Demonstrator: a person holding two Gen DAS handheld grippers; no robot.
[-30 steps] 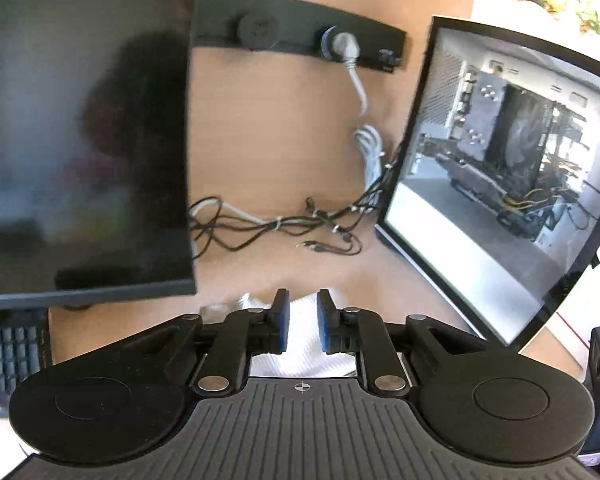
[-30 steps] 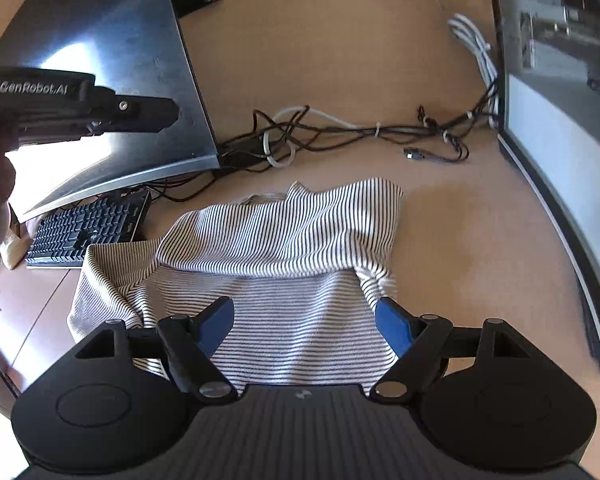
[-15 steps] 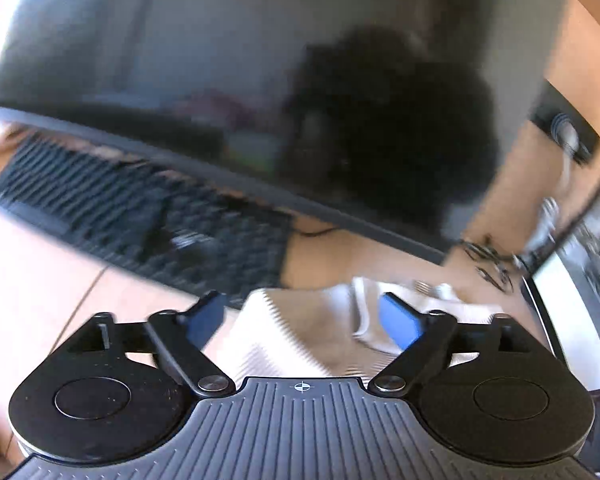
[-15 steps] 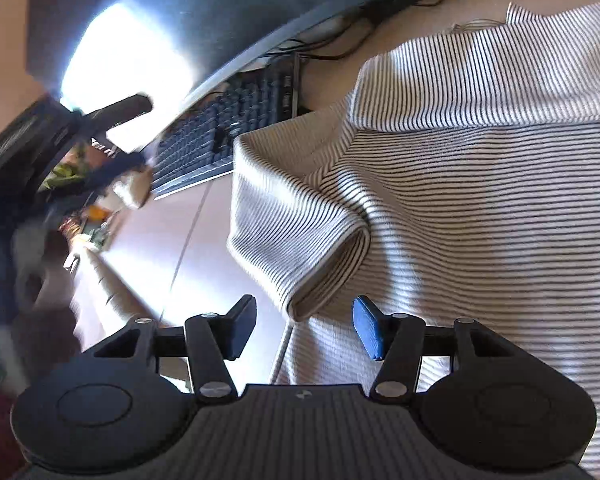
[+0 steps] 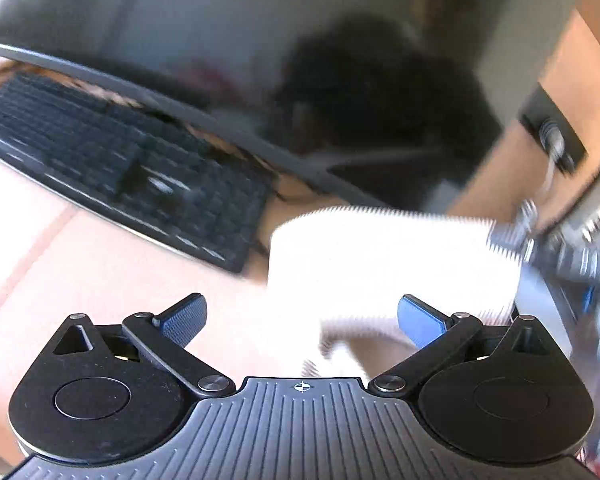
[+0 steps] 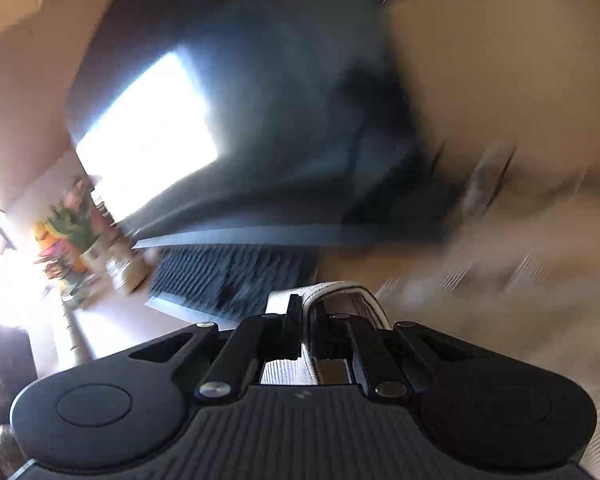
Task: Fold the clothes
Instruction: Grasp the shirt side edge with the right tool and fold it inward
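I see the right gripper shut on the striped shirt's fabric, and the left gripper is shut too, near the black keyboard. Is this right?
Not quite. In the left wrist view the left gripper is open, its jaws wide apart and holding nothing. The right gripper is indeed shut on the striped shirt, and the black keyboard is near.

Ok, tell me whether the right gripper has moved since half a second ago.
Yes. The right gripper has swung up and toward the keyboard, which now sits just past its tips rather than far off, and it has shut on the striped shirt's sleeve.

Keyboard (image 5: 120, 176) under monitor (image 5: 260, 40), left of shirt (image 5: 388, 256) on desk (image 5: 80, 272).
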